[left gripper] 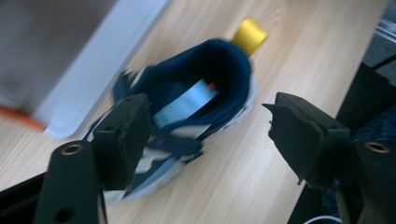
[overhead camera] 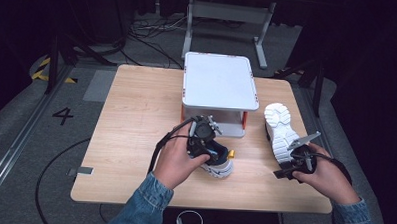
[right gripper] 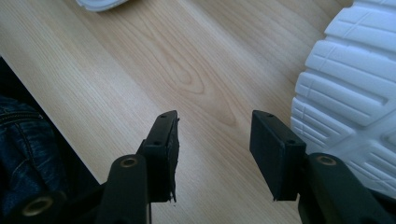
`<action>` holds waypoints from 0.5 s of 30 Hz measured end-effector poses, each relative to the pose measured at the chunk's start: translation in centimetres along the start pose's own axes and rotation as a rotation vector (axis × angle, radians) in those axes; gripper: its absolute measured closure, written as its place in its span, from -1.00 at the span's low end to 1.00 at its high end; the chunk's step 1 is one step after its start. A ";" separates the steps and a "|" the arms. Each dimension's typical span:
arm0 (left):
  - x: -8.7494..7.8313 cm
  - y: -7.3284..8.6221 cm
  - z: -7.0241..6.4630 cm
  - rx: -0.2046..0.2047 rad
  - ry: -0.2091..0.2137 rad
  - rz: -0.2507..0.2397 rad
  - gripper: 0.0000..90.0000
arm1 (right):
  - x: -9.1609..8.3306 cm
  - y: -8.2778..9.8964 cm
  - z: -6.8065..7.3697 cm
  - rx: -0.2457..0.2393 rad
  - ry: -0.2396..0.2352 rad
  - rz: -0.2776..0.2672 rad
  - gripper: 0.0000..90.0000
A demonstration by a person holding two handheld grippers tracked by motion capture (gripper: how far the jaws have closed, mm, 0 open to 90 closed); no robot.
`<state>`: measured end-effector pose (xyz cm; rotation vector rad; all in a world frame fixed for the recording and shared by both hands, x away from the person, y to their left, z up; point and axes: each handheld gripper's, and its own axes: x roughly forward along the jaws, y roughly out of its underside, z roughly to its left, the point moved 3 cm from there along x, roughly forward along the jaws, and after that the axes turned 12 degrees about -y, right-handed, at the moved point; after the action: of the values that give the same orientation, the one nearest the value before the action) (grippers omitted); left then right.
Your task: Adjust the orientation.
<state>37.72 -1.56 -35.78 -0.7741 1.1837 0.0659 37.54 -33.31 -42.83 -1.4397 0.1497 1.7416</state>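
Blue shoe point(left gripper: 187, 116) upright, pale insole inside, tool point(left gripper: 210, 135) open above

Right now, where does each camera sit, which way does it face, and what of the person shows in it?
High view: above the person's side, looking forward and down on the table; both forearms, left gripper, right gripper.
Left gripper view: rides that gripper, looks down past open jaws at the blue shoe.
Right gripper view: looks down past open jaws at bare tabletop, white sole beside.
Shared: the high view also shows the blue shoe and white sole.
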 end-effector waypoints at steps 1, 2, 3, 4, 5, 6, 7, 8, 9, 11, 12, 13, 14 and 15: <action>0.2 -0.4 -0.2 0.011 0.017 -0.008 -0.31 | 0.1 0.1 0.0 0.001 -0.001 0.004 0.18; 0.2 -0.4 -0.2 0.011 0.017 -0.008 -0.28 | 0.1 0.1 0.0 0.001 -0.001 0.004 0.18; 0.5 -1.1 -0.6 0.026 0.024 -0.013 -0.28 | 0.2 0.1 0.0 0.001 -0.002 0.009 0.18; 0.5 -1.1 -0.6 0.026 0.024 -0.013 -0.28 | 0.2 0.1 0.0 0.001 -0.002 0.009 0.18; 1.0 -1.8 -0.9 0.041 0.023 -0.009 -0.27 | 0.3 0.1 0.0 0.002 -0.002 0.010 0.17; 1.0 -1.8 -0.9 0.041 0.023 -0.009 -0.27 | 0.3 0.0 0.0 0.002 -0.004 0.010 0.17; 1.5 -2.5 -1.1 0.052 0.032 -0.002 -0.27 | 0.3 0.0 0.0 0.004 -0.007 0.010 0.17; 1.5 -2.5 -1.1 0.052 0.032 -0.002 -0.27 | 0.3 0.0 0.0 0.005 -0.009 0.012 0.16; 1.7 -2.9 -1.3 0.058 0.035 0.002 -0.27 | 0.3 0.0 0.0 0.005 -0.009 0.012 0.16; 2.0 -3.4 -1.5 0.065 0.032 0.001 -0.26 | 0.3 0.1 0.0 0.004 -0.011 0.010 0.16; 2.1 -3.7 -1.6 0.068 0.036 0.006 -0.26 | 0.3 0.1 0.0 0.004 -0.011 0.009 0.16; 2.4 -3.9 -1.8 0.070 0.039 0.007 -0.26 | 0.3 0.1 -0.1 0.006 -0.010 0.007 0.16; 2.6 -4.2 -1.9 0.074 0.041 0.009 -0.26 | 0.3 0.1 -0.1 0.008 -0.010 0.007 0.16; 2.8 -4.4 -2.0 0.076 0.043 0.013 -0.26 | 0.3 0.1 -0.1 0.009 -0.011 0.008 0.16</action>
<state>39.16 -6.93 -36.28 -0.7040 1.2246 0.0147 37.61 -33.26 -43.18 -1.4245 0.1575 1.7523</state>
